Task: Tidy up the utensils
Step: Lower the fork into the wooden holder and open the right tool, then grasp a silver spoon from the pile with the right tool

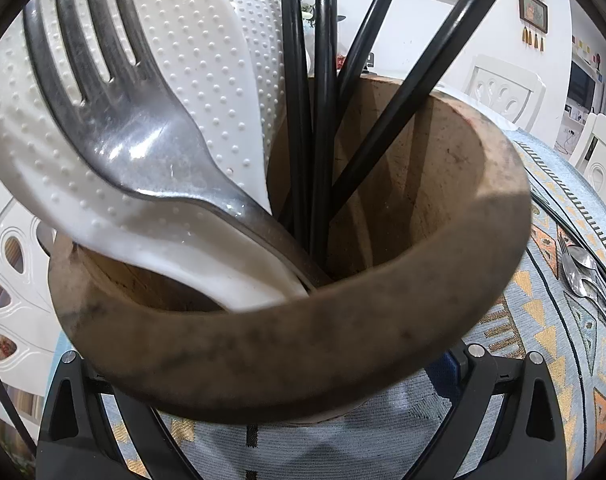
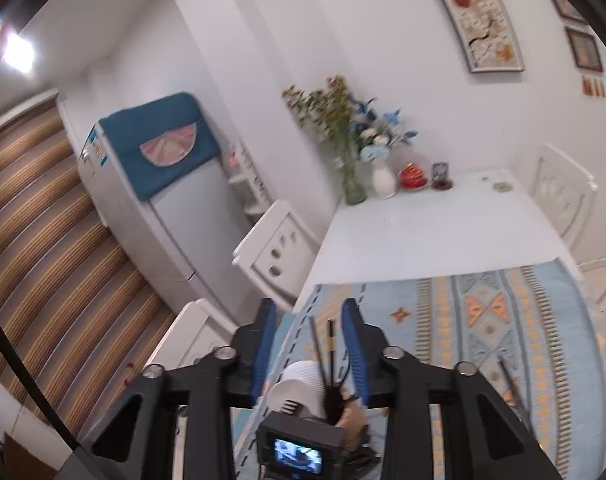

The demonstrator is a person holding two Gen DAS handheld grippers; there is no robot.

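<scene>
- Wooden holder (image 1: 303,360): stands on the patterned tablecloth (image 1: 543,320), braced between the arms of the left gripper (image 1: 299,420); whether its pads actually press the wall cannot be told.
- Contents, counted: two white dimpled rice paddles (image 1: 207,60), one steel slotted spatula (image 1: 115,120), and about four black chopsticks (image 1: 323,80) — handles down, heads up.
- Still loose on the cloth: a small cluster of spoons (image 1: 579,272) at the right edge; at least two, the rest indistinct.
- Right gripper (image 2: 309,344): jaws parted and empty, hovering above the holder.
- Step in hand, as judged — fetching the next utensil. Keep the holder steady, grasp each spoon by its handle, and lower it into the free right side.
</scene>
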